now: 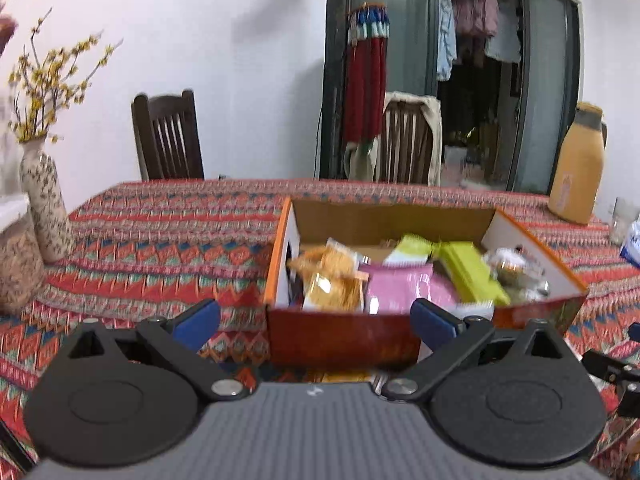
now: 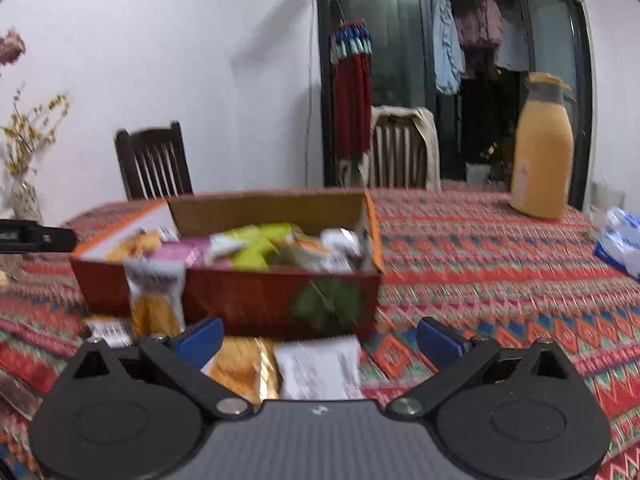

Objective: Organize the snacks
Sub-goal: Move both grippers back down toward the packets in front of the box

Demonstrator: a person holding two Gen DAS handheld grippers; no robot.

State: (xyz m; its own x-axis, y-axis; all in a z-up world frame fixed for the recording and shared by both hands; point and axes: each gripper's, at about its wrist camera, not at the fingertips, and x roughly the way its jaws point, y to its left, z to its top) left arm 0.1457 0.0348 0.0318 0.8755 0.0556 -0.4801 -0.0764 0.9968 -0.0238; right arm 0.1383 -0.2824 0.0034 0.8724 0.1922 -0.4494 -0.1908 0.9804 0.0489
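An open cardboard box (image 1: 340, 336) with a red front stands on the patterned tablecloth and holds several snack packets: orange ones (image 1: 332, 280), a pink one (image 1: 400, 286) and green ones (image 1: 468, 272). My left gripper (image 1: 316, 326) is open and empty just in front of the box. In the right wrist view the box (image 2: 240, 300) is ahead to the left. An orange packet (image 2: 244, 368) and a white packet (image 2: 320, 368) lie on the cloth between the fingers of my open right gripper (image 2: 320, 340). Another orange-and-white packet (image 2: 156, 300) leans against the box front.
A yellow thermos jug (image 2: 542, 148) stands at the far right of the table, with a blue-white bag (image 2: 620, 240) beside it. Patterned vases (image 1: 44, 208) with yellow flowers stand at the left. Two wooden chairs (image 1: 168, 136) are behind the table.
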